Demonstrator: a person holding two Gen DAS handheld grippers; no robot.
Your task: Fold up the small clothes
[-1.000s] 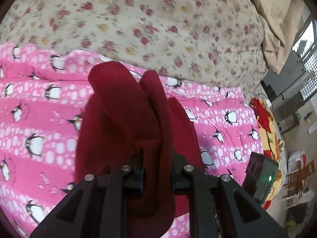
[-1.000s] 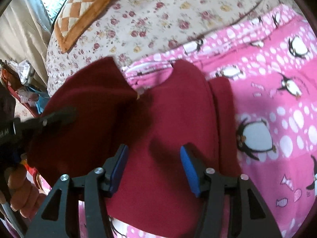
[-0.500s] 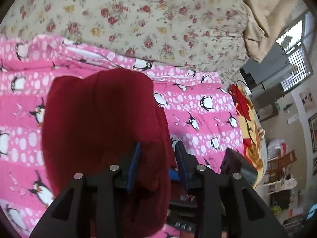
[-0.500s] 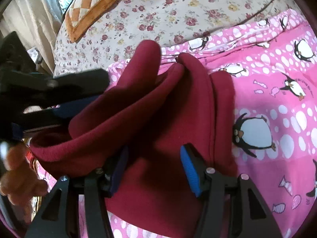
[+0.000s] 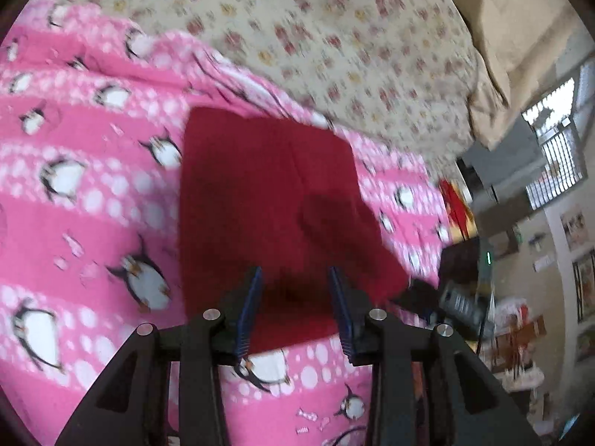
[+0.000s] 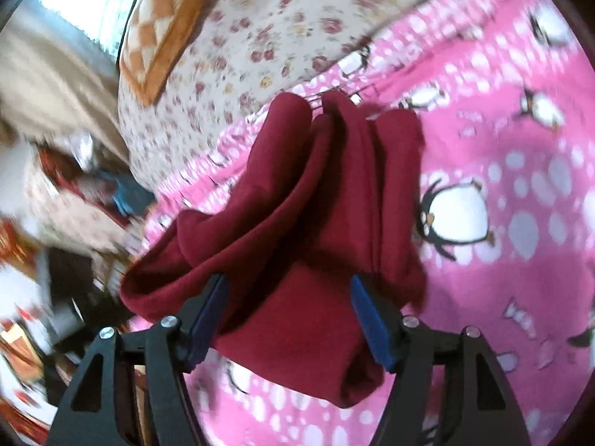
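A dark red fleece garment [image 5: 267, 193] lies folded on a pink penguin blanket [image 5: 93, 204]. In the left wrist view it looks like a flat rectangle. My left gripper [image 5: 296, 297] hovers over its near edge, open, with its blue pads apart and not pressing the cloth. In the right wrist view the garment [image 6: 316, 204] shows thick bunched folds. My right gripper [image 6: 290, 316] straddles its near end. Its jaws are opening wide with the cloth lying between them, not pinched.
The blanket [image 6: 502, 186] lies on a floral sheet [image 5: 334, 37]. An orange checked cushion [image 6: 163, 33] sits at the far corner. A beige cloth [image 5: 513, 37] and a window [image 5: 557, 156] are at the right. A black housing with a green light [image 5: 465, 278] is beside the garment.
My left gripper let go of the garment's raised flap, which now lies flat on the rest. The left gripper has left the right wrist view. My right jaws stand wider.
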